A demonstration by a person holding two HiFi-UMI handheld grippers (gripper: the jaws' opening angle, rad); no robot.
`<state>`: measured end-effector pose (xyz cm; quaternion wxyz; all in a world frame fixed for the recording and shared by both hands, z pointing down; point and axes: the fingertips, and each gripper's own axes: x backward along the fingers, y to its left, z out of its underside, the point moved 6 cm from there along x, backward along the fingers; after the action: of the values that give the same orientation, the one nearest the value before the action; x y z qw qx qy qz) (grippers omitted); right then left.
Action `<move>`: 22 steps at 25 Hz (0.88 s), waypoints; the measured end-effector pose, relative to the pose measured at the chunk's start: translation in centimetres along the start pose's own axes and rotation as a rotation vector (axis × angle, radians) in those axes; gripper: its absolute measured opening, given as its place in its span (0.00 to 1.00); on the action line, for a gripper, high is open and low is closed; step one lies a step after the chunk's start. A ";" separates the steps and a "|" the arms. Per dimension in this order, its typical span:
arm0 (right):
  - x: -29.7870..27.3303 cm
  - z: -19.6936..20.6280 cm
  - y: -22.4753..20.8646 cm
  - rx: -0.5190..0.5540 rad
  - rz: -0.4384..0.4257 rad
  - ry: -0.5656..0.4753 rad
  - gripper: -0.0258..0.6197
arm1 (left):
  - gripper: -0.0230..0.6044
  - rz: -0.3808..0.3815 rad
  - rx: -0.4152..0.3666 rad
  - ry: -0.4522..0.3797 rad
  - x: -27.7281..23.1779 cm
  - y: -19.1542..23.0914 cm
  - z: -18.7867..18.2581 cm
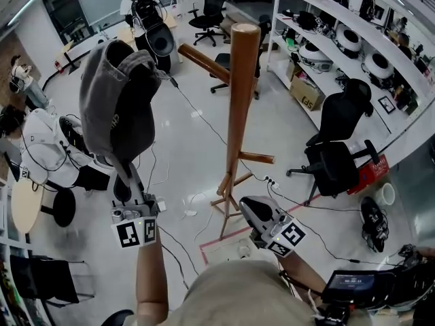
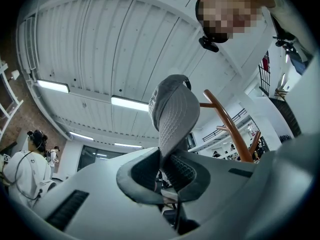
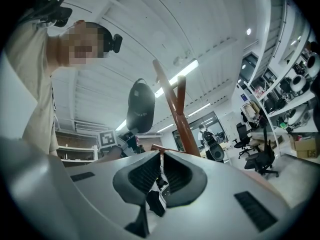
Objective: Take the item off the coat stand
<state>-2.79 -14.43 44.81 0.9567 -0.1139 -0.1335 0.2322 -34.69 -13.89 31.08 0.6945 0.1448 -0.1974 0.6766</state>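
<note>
Head view steeply down; both gripper views tilt up toward ceiling (image 2: 100, 44); all share coat stand (image 1: 241, 114).

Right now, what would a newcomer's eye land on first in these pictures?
A dark grey cap held high at the left, pinched in the left gripper. Beside it, in the middle, stands the wooden coat stand, its pegs bare. The right gripper sits low near the stand's foot, shut and empty.
</note>
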 end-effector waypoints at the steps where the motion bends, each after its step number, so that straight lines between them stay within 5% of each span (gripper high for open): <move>1: 0.0 -0.1 0.0 0.004 0.001 -0.002 0.09 | 0.09 0.001 0.002 0.000 0.0 -0.1 0.0; 10: 0.5 0.3 0.2 0.012 -0.003 0.010 0.08 | 0.09 0.034 0.119 0.056 2.2 -0.5 0.8; 22: 1.1 -0.2 0.9 0.010 -0.022 0.002 0.09 | 0.09 0.143 0.142 0.112 4.9 -2.4 2.2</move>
<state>-2.18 -13.17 44.59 0.9599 -0.1077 -0.1323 0.2225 -32.46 -10.67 35.48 0.6422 0.1412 -0.1197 0.7438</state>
